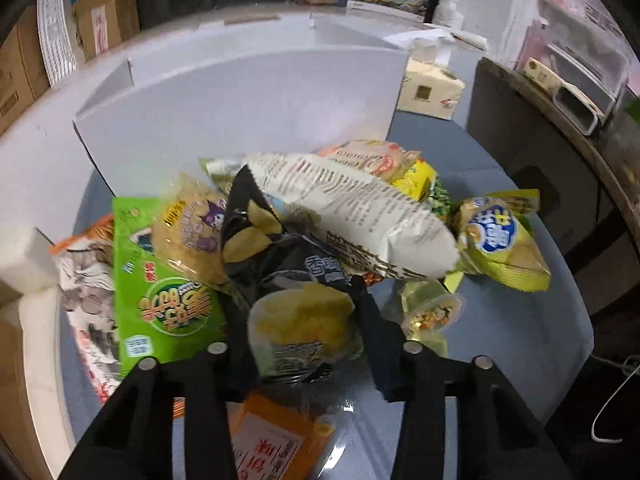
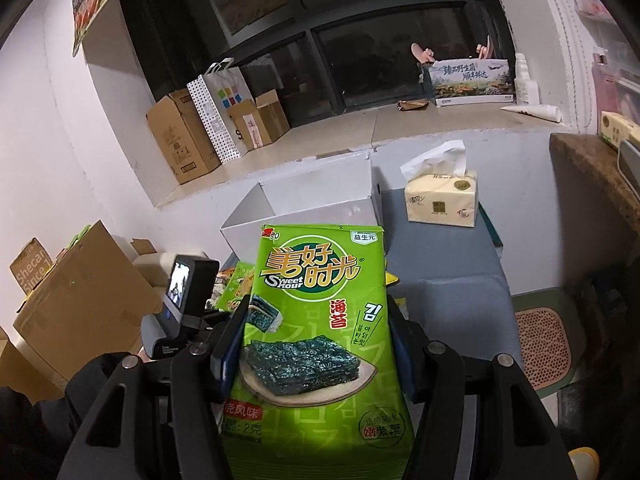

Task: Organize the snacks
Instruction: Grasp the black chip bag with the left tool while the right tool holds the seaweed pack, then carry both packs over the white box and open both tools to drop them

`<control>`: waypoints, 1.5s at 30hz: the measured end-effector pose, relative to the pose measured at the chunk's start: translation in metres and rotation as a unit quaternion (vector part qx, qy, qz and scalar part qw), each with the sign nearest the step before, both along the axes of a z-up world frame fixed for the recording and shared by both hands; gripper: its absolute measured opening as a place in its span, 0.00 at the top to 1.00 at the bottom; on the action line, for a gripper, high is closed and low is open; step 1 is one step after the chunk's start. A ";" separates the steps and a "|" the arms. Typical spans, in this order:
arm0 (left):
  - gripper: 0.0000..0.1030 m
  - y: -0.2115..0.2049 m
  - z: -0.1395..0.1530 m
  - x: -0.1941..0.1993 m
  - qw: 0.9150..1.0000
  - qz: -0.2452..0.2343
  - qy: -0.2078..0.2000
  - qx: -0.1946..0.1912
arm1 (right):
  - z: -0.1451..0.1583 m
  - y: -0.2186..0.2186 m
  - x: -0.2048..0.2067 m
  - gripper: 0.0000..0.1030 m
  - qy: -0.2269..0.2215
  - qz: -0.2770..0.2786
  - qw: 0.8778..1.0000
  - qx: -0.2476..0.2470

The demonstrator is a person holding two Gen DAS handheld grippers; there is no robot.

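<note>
In the left wrist view my left gripper (image 1: 302, 320) is shut on a clear packet with a yellow cake (image 1: 304, 330), at the near edge of a heap of snacks. The heap holds a black chip bag (image 1: 276, 248), a white printed bag (image 1: 360, 208), a green seaweed packet (image 1: 160, 284), a yellow-green bag (image 1: 500, 240) and a small jelly cup (image 1: 434, 314). A white open box (image 1: 240, 100) stands behind the heap. In the right wrist view my right gripper (image 2: 316, 340) is shut on a green seaweed packet (image 2: 316, 320), held upright in front of the white box (image 2: 320, 196).
The snacks lie on a grey-blue table (image 1: 520, 340). A tissue pack (image 2: 442, 198) stands right of the white box. An orange packet (image 1: 276, 440) lies under my left gripper. Cardboard boxes (image 2: 72, 312) stand at left, and a brown counter (image 2: 592, 172) at right.
</note>
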State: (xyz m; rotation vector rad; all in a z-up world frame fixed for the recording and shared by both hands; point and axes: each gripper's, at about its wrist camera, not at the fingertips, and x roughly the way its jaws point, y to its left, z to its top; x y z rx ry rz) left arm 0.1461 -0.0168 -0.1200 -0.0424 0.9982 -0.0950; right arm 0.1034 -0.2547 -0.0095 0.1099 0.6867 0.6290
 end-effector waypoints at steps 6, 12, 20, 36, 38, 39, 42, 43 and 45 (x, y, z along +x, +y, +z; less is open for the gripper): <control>0.63 0.024 0.025 -0.029 0.998 0.020 -0.049 -0.037 | -0.003 0.008 -0.003 0.37 0.002 0.009 1.000 0.001; 0.64 0.060 0.079 -0.069 0.983 0.050 -0.163 -0.064 | -0.007 0.024 0.012 0.37 0.009 0.016 1.000 0.007; 0.65 0.101 0.133 -0.014 0.971 0.071 -0.221 -0.057 | 0.005 0.095 0.098 0.37 -0.001 0.032 0.999 -0.009; 0.23 0.166 0.104 0.146 0.974 0.166 -0.150 -0.040 | -0.011 0.197 0.271 0.00 0.022 -0.003 0.997 -0.067; 0.00 0.171 0.101 0.142 0.971 0.172 -0.158 -0.041 | -0.014 0.193 0.272 0.00 0.018 -0.010 0.998 -0.059; 0.00 0.172 0.101 0.140 0.971 0.171 -0.161 -0.039 | -0.016 0.191 0.273 0.00 0.020 -0.009 0.998 -0.055; 0.00 0.177 0.098 0.137 0.973 0.169 -0.144 -0.056 | -0.019 0.185 0.276 0.00 0.029 -0.006 0.999 -0.040; 0.00 0.177 0.098 0.133 0.972 0.172 -0.147 -0.058 | -0.018 0.182 0.275 0.00 0.030 -0.004 0.999 -0.032; 0.00 0.179 0.101 0.128 0.971 0.173 -0.153 -0.061 | -0.013 0.178 0.272 0.00 0.024 -0.004 0.999 -0.021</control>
